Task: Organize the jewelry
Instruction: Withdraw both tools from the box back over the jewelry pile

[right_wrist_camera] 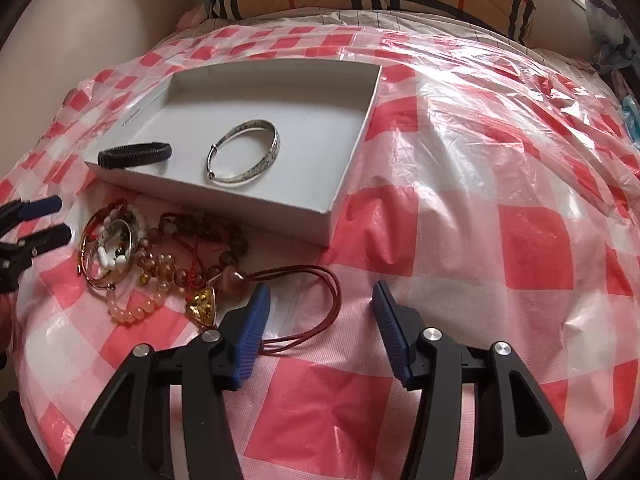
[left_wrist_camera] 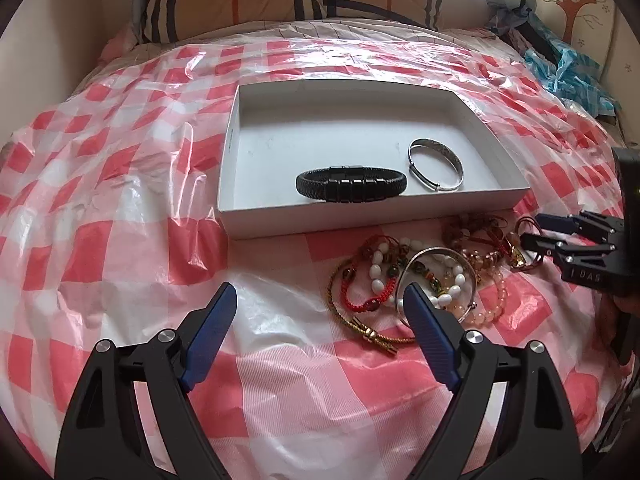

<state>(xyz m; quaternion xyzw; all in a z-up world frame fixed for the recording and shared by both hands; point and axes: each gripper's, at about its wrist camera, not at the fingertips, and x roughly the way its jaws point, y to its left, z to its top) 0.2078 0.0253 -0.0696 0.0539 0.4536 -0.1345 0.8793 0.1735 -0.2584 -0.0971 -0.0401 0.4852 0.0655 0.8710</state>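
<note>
Right hand-held gripper (right_wrist_camera: 320, 300) low over bed w/ red-white check plastic sheet (right_wrist_camera: 500, 200), jaws apart, nothing btwn pads; red cord loop (right_wrist_camera: 320, 280) just beside left pad. White box (right_wrist_camera: 332, 216) holds silver bangle (right_wrist_camera: 245, 155) + black bracelet (right_wrist_camera: 134, 155). Bead bracelet pile (right_wrist_camera: 160, 256) in front of box. Left hand-held gripper (right_wrist_camera: 48, 220) at left edge, jaws apart.

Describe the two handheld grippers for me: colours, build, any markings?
Both match. The left gripper and right gripper each have black angular frames with triangular cut-outs, round silver pivot bolts, and two jaws faced with ribbed blue pads. Seen from the left wrist camera, the right gripper's black body carries pale lettering, only partly readable. No cables or sleeves show.
</note>
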